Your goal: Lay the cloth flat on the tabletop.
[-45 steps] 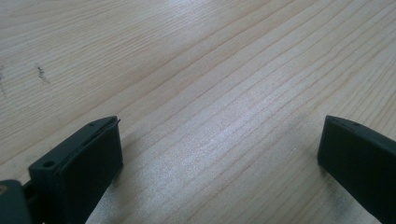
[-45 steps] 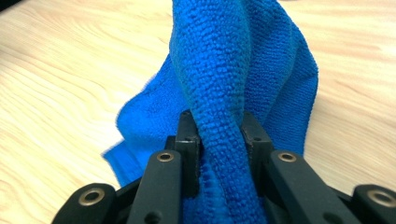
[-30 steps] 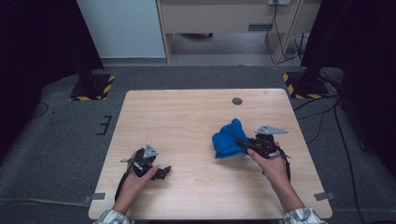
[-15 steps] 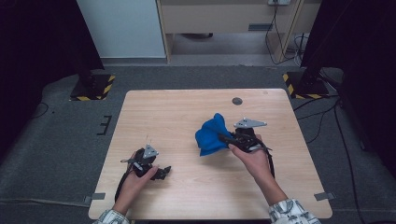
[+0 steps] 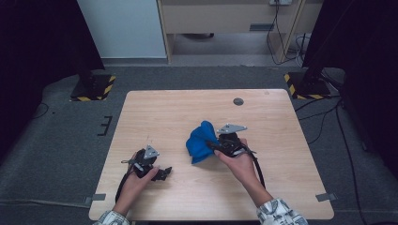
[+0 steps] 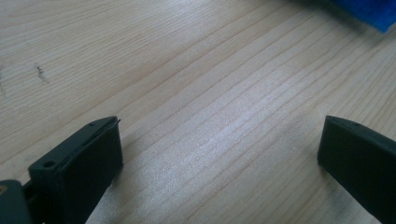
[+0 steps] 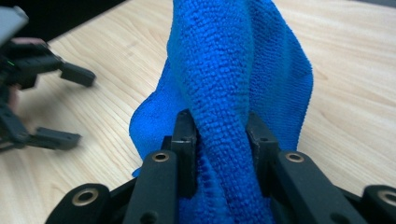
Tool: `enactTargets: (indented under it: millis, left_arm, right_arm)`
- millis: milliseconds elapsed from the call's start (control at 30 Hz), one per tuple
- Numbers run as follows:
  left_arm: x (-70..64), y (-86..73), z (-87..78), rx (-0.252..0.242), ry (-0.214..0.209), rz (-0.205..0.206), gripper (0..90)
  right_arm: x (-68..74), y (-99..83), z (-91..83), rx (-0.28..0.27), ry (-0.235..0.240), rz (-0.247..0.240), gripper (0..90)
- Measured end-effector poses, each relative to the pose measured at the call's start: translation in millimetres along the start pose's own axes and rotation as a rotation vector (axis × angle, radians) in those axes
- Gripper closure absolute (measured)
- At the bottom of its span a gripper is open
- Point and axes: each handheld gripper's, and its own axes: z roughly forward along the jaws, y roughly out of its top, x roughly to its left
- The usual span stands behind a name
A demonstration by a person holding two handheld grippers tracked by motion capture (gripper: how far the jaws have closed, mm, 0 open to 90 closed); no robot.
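A blue microfibre cloth [image 5: 199, 142] hangs bunched near the middle of the wooden table [image 5: 187, 112], pinched by my right gripper [image 5: 217, 145]. In the right gripper view the cloth [image 7: 233, 79] rises as a thick fold between the two black jaws, and my right gripper [image 7: 219, 135] is shut on it. My left gripper [image 5: 164, 173] rests low at the table's front left, held by a hand. Its jaws stand wide apart over bare wood in the left gripper view, where my left gripper [image 6: 219, 154] holds nothing and a corner of the blue cloth [image 6: 369, 11] shows at the top right.
A small dark round disc [image 5: 238, 101] sits in the table top near the far edge. Black stands with yellow-striped bases [image 5: 94, 88] flank the table on the grey floor. In the right gripper view, the other gripper [image 7: 42, 93] appears at the left.
My right gripper has carried the blue cloth leftward and toward the table's middle, closer to the left gripper. The left gripper has stayed in place.
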Motion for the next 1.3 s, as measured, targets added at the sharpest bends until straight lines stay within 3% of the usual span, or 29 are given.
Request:
enactTargets:
  millis: [300,500,533,567,633,700,800,900,1067,1133,1167,1267,1300]
  left_arm:
    - [0.1,1.0,0.7,0.003,-0.001,0.003,0.0]
    - [0.0,1.0,0.7,0.004,0.0,0.004,0.0]
    - [0.0,1.0,0.7,0.004,0.0,0.004,0.0]
    - [0.0,1.0,0.7,0.004,0.0,0.004,0.0]
    - [0.0,1.0,0.7,0.004,-0.001,0.004,0.0]
    - [0.0,1.0,0.7,0.003,-0.001,0.003,0.0]
    - [0.0,1.0,0.7,0.004,0.0,0.004,0.0]
    - [0.0,1.0,0.7,0.004,0.0,0.004,0.0]
    - [0.0,1.0,0.7,0.003,0.0,0.004,0.0]
    - [0.0,1.0,0.7,0.003,0.0,0.003,0.0]
    - [-0.1,1.1,0.8,0.003,0.0,0.003,0.0]
    - [-0.1,1.0,0.8,0.003,0.0,0.003,0.0]
    - [-0.1,1.0,0.8,0.003,0.0,0.002,0.0]
  right_arm:
    - [6.6,-15.2,14.7,0.035,-0.012,-0.001,67.6]
    - [6.5,-27.9,26.3,0.089,-0.031,-0.013,57.8]
    - [6.2,-30.9,31.2,0.108,-0.046,-0.027,49.0]
    - [6.2,-30.9,31.2,0.108,-0.046,-0.027,49.0]
    - [6.5,-33.4,36.2,0.125,-0.079,-0.047,34.7]
    - [6.6,-33.1,36.0,0.12,-0.083,-0.054,30.5]
    - [9.4,-27.0,27.6,0.076,-0.084,-0.064,13.6]
    - [11.3,-20.5,15.5,0.034,-0.075,-0.089,10.1]
    - [10.5,-12.8,0.5,-0.002,-0.077,-0.108,17.7]
    - [11.5,-10.1,-6.3,-0.021,-0.084,-0.122,27.6]
    - [13.6,-7.9,-10.2,-0.024,-0.065,-0.136,38.1]
    - [17.9,-6.4,-10.4,-0.024,-0.042,-0.158,42.3]
    - [23.1,-5.7,-6.9,-0.016,-0.018,-0.178,47.9]
